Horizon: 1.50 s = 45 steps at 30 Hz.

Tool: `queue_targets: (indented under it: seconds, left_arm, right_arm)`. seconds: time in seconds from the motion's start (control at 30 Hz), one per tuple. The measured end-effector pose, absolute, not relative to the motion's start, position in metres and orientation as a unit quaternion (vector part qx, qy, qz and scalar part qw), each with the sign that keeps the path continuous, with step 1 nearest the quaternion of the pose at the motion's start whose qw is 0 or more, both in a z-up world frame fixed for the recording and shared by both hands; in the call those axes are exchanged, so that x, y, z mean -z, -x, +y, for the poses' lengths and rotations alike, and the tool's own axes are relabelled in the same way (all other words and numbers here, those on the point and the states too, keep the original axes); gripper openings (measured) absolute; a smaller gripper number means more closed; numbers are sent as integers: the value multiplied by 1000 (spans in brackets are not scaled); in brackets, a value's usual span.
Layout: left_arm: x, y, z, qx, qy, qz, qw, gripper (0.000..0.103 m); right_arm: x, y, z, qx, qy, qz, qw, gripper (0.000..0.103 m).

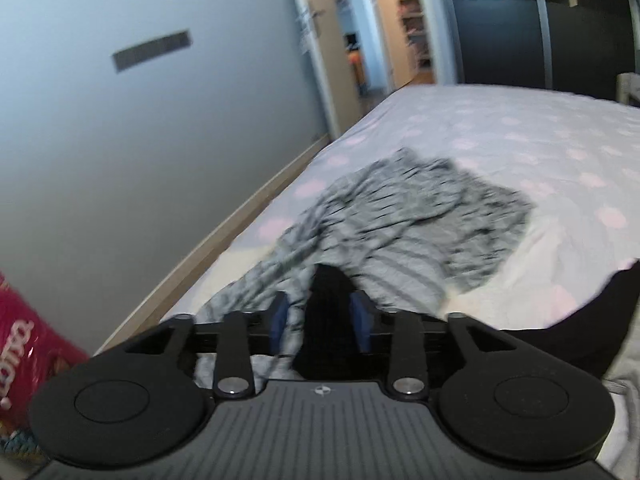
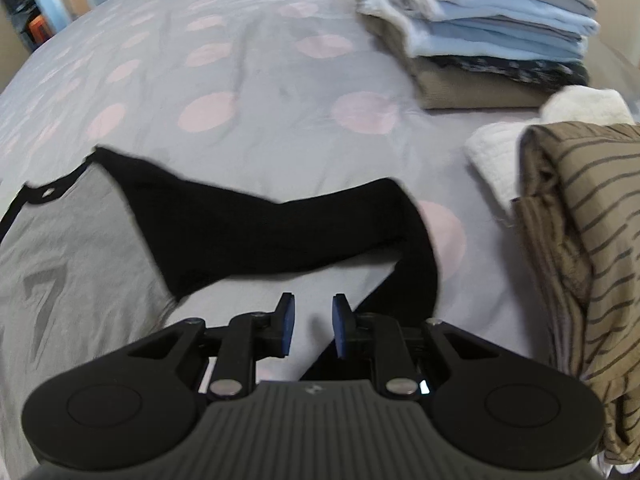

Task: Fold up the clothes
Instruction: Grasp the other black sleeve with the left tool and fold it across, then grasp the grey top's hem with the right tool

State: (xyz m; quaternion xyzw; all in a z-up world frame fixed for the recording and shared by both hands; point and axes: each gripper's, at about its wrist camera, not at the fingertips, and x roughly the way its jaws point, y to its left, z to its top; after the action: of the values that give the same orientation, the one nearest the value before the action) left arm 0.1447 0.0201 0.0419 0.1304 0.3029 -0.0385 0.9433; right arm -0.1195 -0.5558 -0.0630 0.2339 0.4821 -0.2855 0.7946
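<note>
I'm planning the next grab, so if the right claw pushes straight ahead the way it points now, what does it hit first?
Probably the black sleeve of the grey shirt, lying across the bedsheet just ahead of the open right claw. Depth is unclear, so it may touch the sheet first.

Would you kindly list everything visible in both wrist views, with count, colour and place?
bed sheet: one, pale grey with pink dots, under everything
grey shirt with black sleeves: one, spread on the sheet, left of the right wrist view
black sleeve: one, lying across the sheet ahead of the right gripper
striped grey garment: one, crumpled, ahead of the left gripper
folded stack: one pile, beige, blue and dark layers, far right
olive striped garment: one, heaped at the right edge
white cloth: one, beside the olive heap
pink package: one, lower left, off the bed
left gripper: shut on black fabric
right gripper: open, empty
</note>
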Motion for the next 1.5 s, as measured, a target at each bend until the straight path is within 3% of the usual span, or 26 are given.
queue_targets:
  seconds: [0.33,0.37,0.43,0.77,1.4,1.47,1.5]
  left_arm:
    - [6,-72,-44,237,-180,405,864,42]
    - [11,-63,-47,253,-183,419,852,40]
    - [22,-43,-51,283,-194,442,829,26]
    - [68,32,-52,375,-245,514,731,26]
    - [88,39,-61,380,-270,535,705,25]
    - [89,38,-63,380,-269,535,705,22]
    - [89,38,-63,382,-269,535,704,16]
  right_arm:
    - [70,127,-482,172,-186,516,818,23]
    - [72,130,-477,167,-183,520,818,23]
    - [75,135,-467,159,-177,527,816,23]
    - [87,171,-427,117,-179,546,810,26]
    - [110,217,-385,59,-219,610,760,28]
    - [116,216,-379,60,-203,623,753,25]
    - [118,215,-378,61,-199,626,752,15]
